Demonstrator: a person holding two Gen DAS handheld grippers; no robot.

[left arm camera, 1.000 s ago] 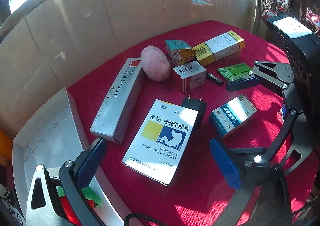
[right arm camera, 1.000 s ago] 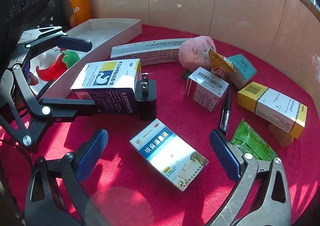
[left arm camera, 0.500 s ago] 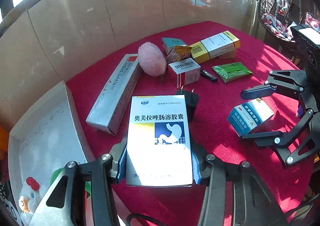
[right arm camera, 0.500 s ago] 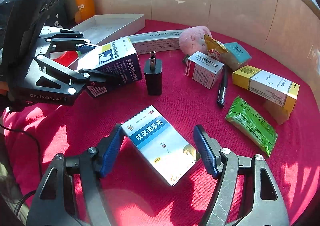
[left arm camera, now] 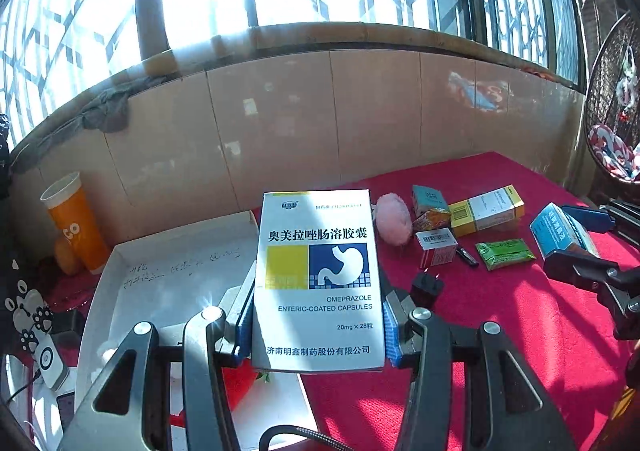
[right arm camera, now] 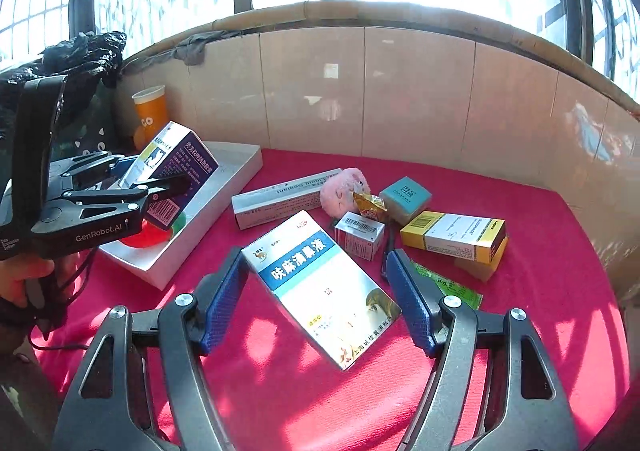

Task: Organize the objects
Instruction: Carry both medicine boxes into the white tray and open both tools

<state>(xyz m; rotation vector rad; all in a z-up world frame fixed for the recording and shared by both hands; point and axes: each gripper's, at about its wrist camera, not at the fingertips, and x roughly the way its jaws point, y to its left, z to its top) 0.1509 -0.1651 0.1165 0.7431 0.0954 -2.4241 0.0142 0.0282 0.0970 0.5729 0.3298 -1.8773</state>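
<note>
The red table (right arm camera: 552, 235) fills the scene, pushed up against a tan tiled wall (right arm camera: 416, 91) under bright windows, and on its left side sits the white tray (right arm camera: 240, 171), a red and green toy (right arm camera: 154, 235) lying inside it. Up in the air over that tray is the left gripper (left arm camera: 316, 327), its blue pads (left arm camera: 390, 335) clamped on both side edges of the omeprazole box (left arm camera: 318, 275), the box standing upright and face-on to the left wrist camera, clear of the table. From the right wrist camera the same box shows tilted above the tray's near end. Now the right gripper (right arm camera: 316, 299): it has the blue and silver nasal drops box (right arm camera: 320, 283) between its pads; the left pad touches the box's corner, but on the right I cannot tell whether the pad presses the box or stands just off it, so the grip is uncertain. In the left wrist view that box looks lifted off the cloth, at the right edge. Behind it lies the long grey sealant box (right arm camera: 286, 197), flat, one end near the tray. To the right, the yellow and white box (right arm camera: 454, 237) rests on a brown one. Then the pink fluffy ball (right arm camera: 344, 191), touching the sealant box's far end, the teal box (right arm camera: 406, 197), the small barcode box (right arm camera: 360, 233), the green sachet (left arm camera: 505, 253), the black plug adapter (left arm camera: 428, 287), and a black pen (left arm camera: 466, 255) just beside the barcode box. An orange cup (left arm camera: 76, 227) stands past the tray by the wall.
</note>
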